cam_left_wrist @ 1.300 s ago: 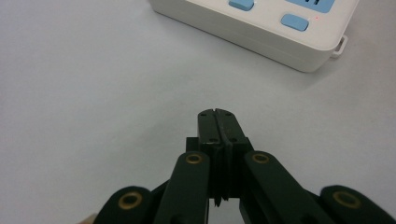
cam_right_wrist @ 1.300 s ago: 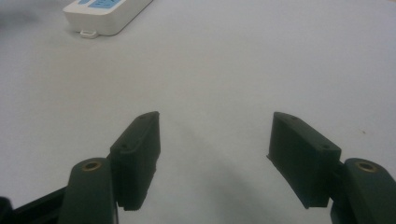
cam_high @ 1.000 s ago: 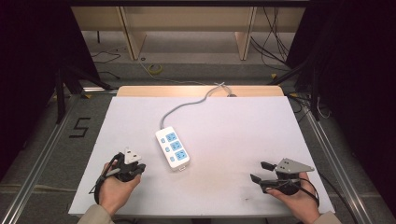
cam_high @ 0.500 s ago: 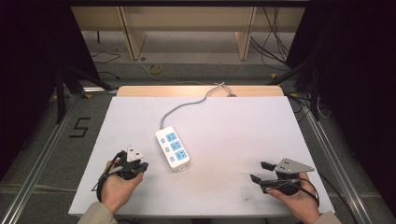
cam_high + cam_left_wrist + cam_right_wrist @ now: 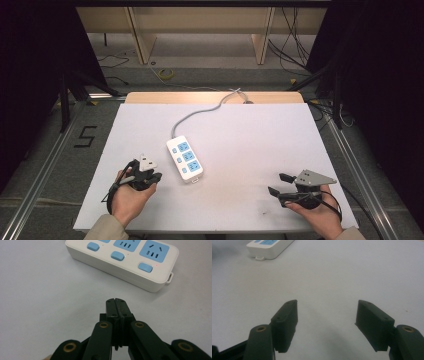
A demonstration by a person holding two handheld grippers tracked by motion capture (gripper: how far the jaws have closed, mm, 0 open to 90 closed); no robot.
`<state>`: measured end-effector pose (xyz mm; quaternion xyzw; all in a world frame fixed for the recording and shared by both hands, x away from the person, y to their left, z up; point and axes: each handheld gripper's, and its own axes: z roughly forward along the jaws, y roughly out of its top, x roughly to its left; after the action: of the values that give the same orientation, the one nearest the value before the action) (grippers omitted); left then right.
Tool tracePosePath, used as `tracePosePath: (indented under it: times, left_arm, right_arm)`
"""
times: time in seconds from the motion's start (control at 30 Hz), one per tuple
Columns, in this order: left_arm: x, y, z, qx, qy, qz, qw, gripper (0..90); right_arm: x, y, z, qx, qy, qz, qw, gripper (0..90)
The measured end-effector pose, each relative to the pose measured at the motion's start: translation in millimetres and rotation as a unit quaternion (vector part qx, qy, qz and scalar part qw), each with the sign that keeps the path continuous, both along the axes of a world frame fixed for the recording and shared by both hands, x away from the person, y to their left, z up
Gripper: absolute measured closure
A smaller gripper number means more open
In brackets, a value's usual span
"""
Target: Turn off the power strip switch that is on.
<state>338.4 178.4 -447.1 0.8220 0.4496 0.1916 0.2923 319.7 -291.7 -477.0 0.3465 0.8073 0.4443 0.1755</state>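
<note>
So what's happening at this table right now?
A person sits at a white table with a gripper in each hand. A white power strip with blue sockets lies mid-table, its cable running off the far edge. The left gripper, jaws shut and empty, points at the strip from close by without touching it. The right gripper rests open and empty on bare table, well to the strip's right.

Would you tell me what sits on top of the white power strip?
The power strip carries three blue sockets, each with a blue switch beside it; nothing is plugged in. A grey cable leaves its far end. What lies beneath it on the table is covered.
</note>
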Motion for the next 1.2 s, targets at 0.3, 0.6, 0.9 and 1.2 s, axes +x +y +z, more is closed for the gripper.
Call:
tracePosePath:
  times: [0.3, 0.6, 0.9, 1.2]
  left_arm:
    - [2.5, -4.5, 1.5, 0.003, 0.002, -0.004, 1.0, 89.6]
    - [4.7, -8.1, 2.9, 0.003, 0.002, -0.007, 1.0, 89.6]
    - [7.5, -13.8, 3.6, 0.004, 0.004, -0.012, 0.9999, 89.6]
    - [9.3, -17.2, 4.5, 0.005, 0.005, -0.015, 0.9999, 89.6]
  right_arm:
    - [0.0, 0.1, -0.1, 0.0, 0.0, 0.001, 1.0, 34.7]
    - [0.0, 0.1, -0.1, 0.0, 0.0, 0.001, 1.0, 34.7]
    - [0.0, -0.1, 0.0, 0.0, -0.001, 0.001, 1.0, 34.7]
    - [-0.1, -0.1, 0.0, 0.0, -0.001, 0.001, 1.0, 34.7]
